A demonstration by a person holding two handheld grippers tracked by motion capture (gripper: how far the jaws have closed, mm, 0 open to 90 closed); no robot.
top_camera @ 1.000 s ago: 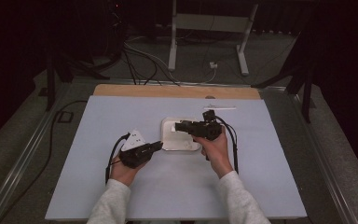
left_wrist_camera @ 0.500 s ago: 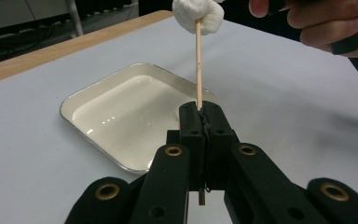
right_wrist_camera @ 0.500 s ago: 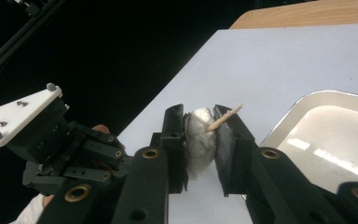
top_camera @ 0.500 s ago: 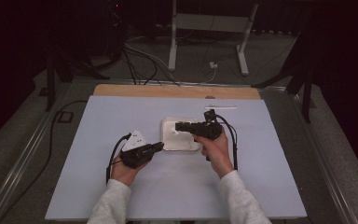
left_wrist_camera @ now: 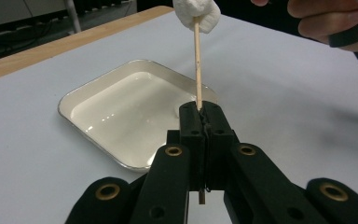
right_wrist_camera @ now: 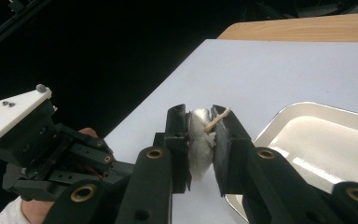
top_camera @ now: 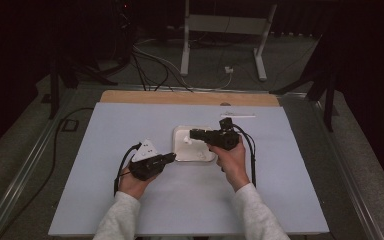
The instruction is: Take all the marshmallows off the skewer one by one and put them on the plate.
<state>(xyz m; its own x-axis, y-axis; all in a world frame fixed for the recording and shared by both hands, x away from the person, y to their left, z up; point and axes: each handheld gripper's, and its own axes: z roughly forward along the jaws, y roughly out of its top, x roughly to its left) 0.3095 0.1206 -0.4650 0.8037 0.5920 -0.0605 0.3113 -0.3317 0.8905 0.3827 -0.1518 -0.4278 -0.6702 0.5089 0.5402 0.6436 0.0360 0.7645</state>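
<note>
The right tool (right_wrist_camera: 200, 140) has just been closing its jaws and now squeezes the marshmallow (right_wrist_camera: 199, 144) between them, the skewer (left_wrist_camera: 196, 65) already poking through it. The left tool (left_wrist_camera: 200, 119) is clamped narrow on the skewer's lower end, holding it upright above the tray (left_wrist_camera: 74, 100) on the tabletop (top_camera: 290, 165). I judge the threading step is under way — pushing it down comes next. Count: 1 marshmallow, 1 skewer, 1 tray, 2 tools.

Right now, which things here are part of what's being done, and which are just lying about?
In use:
- left tool, shut on the wooden skewer
- right tool, squeezing the marshmallow
- white tray beneath them

Lying about:
- cables on the floor
- white frame legs behind the table
</note>
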